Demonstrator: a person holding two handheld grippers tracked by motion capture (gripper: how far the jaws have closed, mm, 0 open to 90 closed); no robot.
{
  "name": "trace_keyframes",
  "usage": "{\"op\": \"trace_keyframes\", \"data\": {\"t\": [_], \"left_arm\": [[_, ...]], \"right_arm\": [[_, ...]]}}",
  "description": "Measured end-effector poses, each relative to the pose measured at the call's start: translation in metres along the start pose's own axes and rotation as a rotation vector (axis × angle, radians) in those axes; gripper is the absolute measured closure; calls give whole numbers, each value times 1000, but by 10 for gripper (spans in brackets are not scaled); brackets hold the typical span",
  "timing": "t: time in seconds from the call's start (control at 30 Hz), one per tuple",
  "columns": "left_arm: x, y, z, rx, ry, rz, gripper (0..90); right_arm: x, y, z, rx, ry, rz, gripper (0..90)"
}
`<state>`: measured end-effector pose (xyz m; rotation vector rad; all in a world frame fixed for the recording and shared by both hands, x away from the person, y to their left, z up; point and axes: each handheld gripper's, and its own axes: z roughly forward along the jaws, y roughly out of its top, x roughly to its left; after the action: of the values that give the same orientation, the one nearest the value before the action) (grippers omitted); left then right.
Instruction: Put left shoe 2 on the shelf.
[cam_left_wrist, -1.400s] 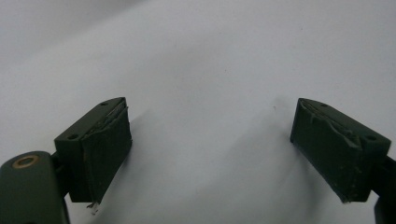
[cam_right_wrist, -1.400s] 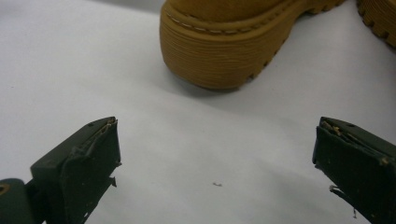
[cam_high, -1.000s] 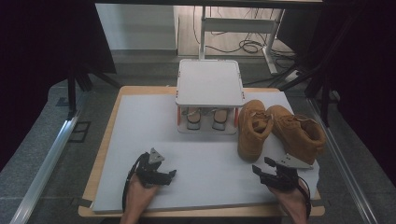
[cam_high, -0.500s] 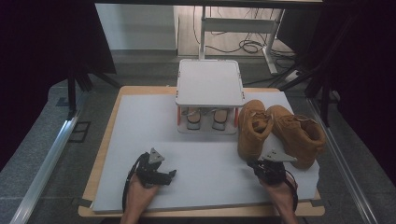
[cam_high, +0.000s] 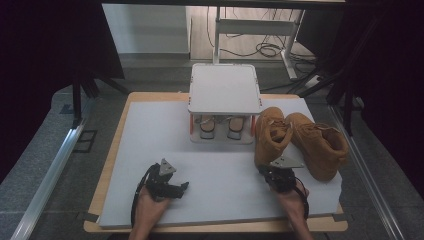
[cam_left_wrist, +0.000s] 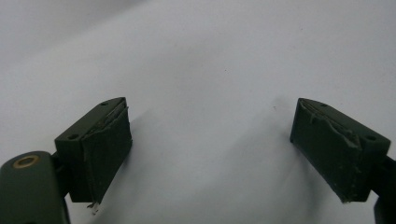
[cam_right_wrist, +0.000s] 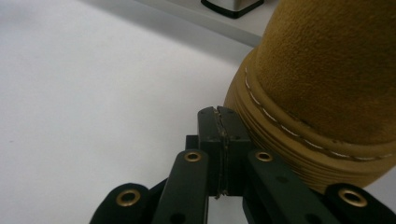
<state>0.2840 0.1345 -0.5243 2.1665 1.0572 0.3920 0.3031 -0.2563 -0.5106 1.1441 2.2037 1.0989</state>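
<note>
The right gripper (cam_high: 276, 171) is sitting at the toe of the nearer tan boot (cam_high: 270, 135), and in the right gripper view its pads are pressing flat against each other with nothing between them (they have just been closing, and they are meeting on air). The closed tips (cam_right_wrist: 219, 122) are lying against the boot's ribbed sole edge (cam_right_wrist: 280, 144), touching or just about touching; it is looking more like a nudge being set up than a grab.

The left gripper (cam_high: 167, 186) is resting on the white mat (cam_high: 150, 130) near the front edge, well apart from the footwear, with its jaws standing wide and holding nothing; its own view is showing bare mat between the pads (cam_left_wrist: 100, 144).

Both boots are standing side by side at the right of the mat, the second boot (cam_high: 322, 145) farther right, next to the small white shoe rack (cam_high: 225, 90), which is already holding a pair of shoes (cam_high: 221, 127) on its lower shelf. The top shelf is lying bare. So, by my reading, the work on the boots is only starting: neither is lifted or gripped, and everything about moving them is still ahead.
</note>
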Motion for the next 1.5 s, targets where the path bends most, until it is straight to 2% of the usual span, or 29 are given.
{"op": "trace_keyframes", "data": {"t": [0.57, 1.07, 1.5], "left_arm": [[0, 0, 0, -1, 1, 0, 122], [0, 0, 0, -1, 1, 1, 123], [0, 0, 0, -1, 1, 1, 123]], "right_arm": [[0, -1, -2, 10, -23, -27, 900], [-11, -9, -14, 17, -40, -31, 900], [-24, -18, -28, 29, -79, -25, 900]]}}
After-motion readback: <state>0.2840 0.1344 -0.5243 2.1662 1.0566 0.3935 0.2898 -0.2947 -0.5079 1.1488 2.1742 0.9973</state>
